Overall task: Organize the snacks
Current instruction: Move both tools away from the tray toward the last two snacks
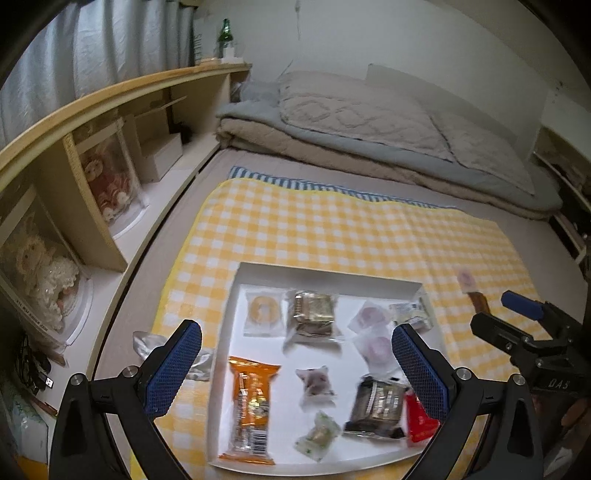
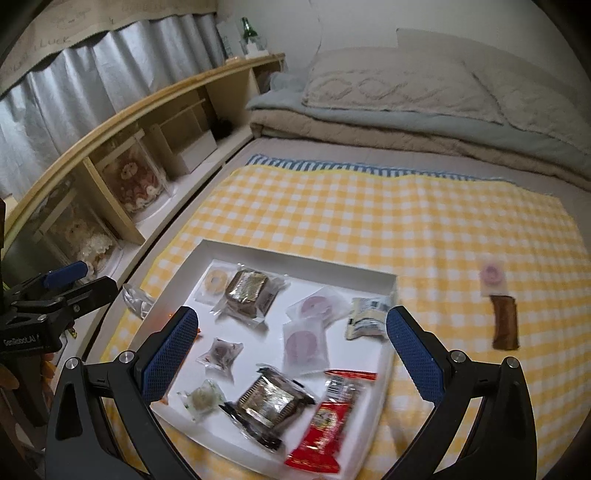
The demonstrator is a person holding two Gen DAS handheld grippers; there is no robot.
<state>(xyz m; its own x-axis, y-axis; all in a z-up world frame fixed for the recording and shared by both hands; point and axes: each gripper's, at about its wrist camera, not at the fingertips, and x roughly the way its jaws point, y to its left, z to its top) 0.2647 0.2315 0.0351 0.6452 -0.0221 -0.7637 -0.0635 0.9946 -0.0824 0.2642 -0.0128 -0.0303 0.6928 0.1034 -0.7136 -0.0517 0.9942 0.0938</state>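
A shallow white tray (image 1: 321,273) (image 2: 295,258) lies on a yellow checked cloth and holds several wrapped snacks: an orange pack (image 1: 251,406), two brown cakes (image 1: 314,314) (image 2: 273,398), pink round sweets (image 2: 306,343) and a red pack (image 2: 328,417) leaning over the tray's right rim. On the cloth to the right lie a pink sweet (image 2: 492,277) and a brown bar (image 2: 505,325). A crumpled silver wrapper (image 1: 147,341) (image 2: 135,300) sits left of the tray. My left gripper (image 1: 297,363) hovers open over the tray. My right gripper (image 2: 288,352) also hangs open above it, empty.
A wooden shelf unit (image 1: 110,147) with boxed dolls runs along the left. Folded beige and grey bedding (image 1: 369,140) lies at the far end of the mattress. A green bottle (image 1: 224,35) stands on the shelf top. The yellow cloth (image 2: 369,214) stretches beyond the tray.
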